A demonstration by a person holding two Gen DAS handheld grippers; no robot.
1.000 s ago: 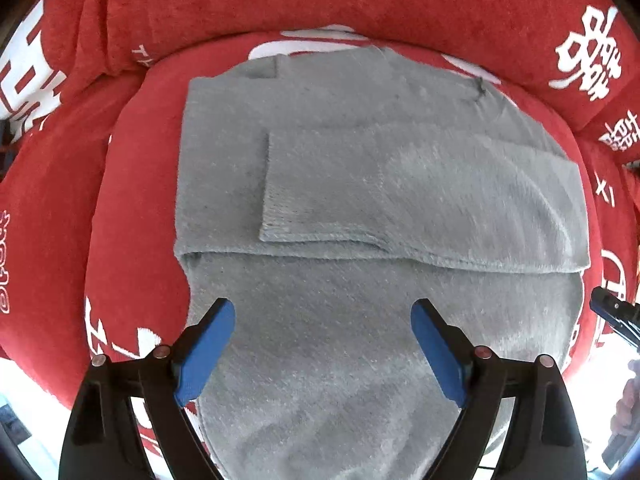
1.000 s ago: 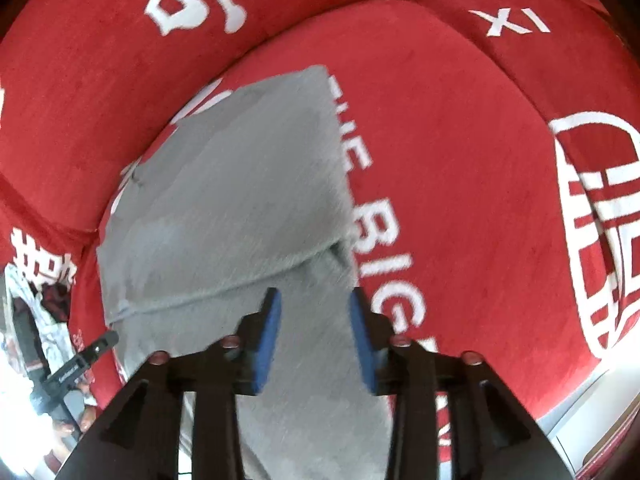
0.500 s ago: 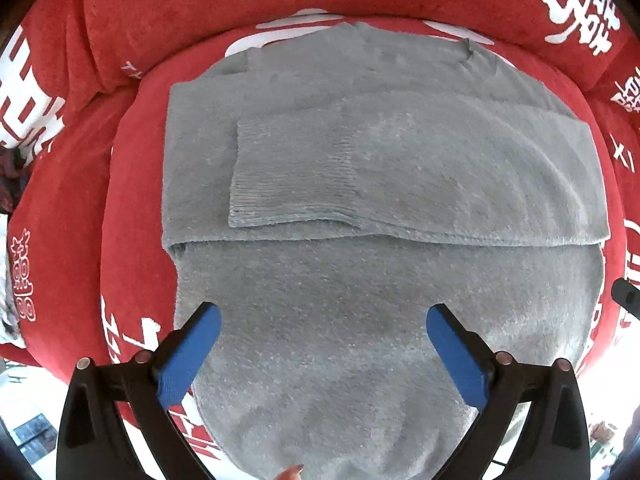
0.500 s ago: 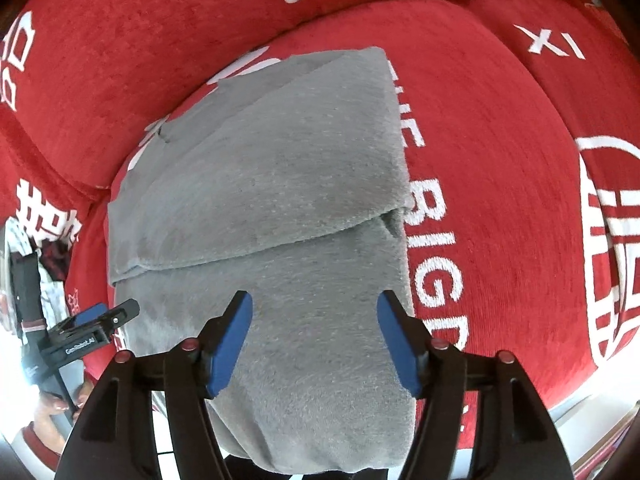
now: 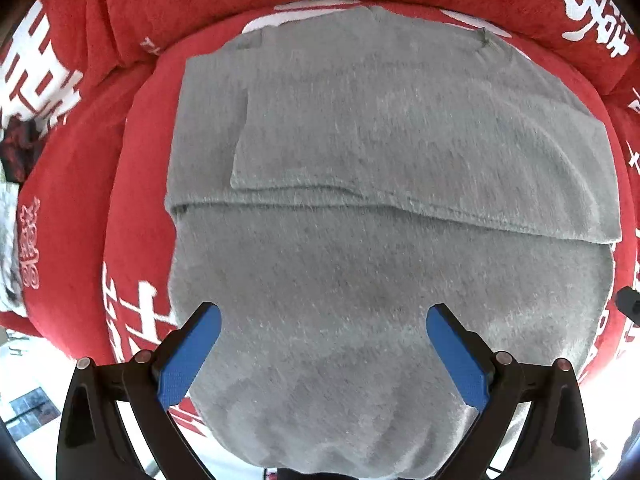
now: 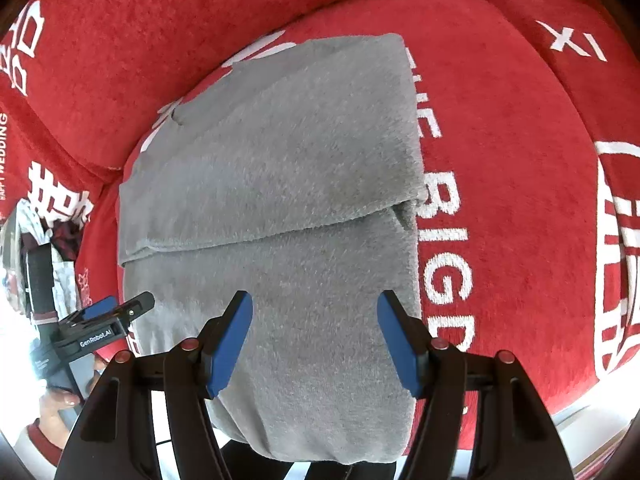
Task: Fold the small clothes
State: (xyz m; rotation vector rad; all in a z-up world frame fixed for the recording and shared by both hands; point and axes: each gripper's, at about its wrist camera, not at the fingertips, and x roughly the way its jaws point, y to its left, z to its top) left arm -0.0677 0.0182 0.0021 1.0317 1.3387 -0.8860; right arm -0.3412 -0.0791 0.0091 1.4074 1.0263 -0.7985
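A grey sweater (image 5: 360,248) is spread on a red cushion (image 5: 80,220) printed with white lettering, and its lower part hangs over the front edge of that cushion. A sleeve is folded across the chest, so that a straight fold line is seen running from one side of the garment to the other. The left gripper (image 5: 323,354) is held above the lower part of the sweater, pointing down at it; its jaws have just been opening and are now spread wide, with nothing gripped between the blue pads (only fabric is seen below them). The right gripper (image 6: 316,340) is held over the sweater's right edge, beside the white letters; its jaws have likewise just been opening and stand moderately apart, nothing being clamped. In the right wrist view the left gripper is seen at the far left, held by a hand (image 6: 60,404) with a dark red cuff.
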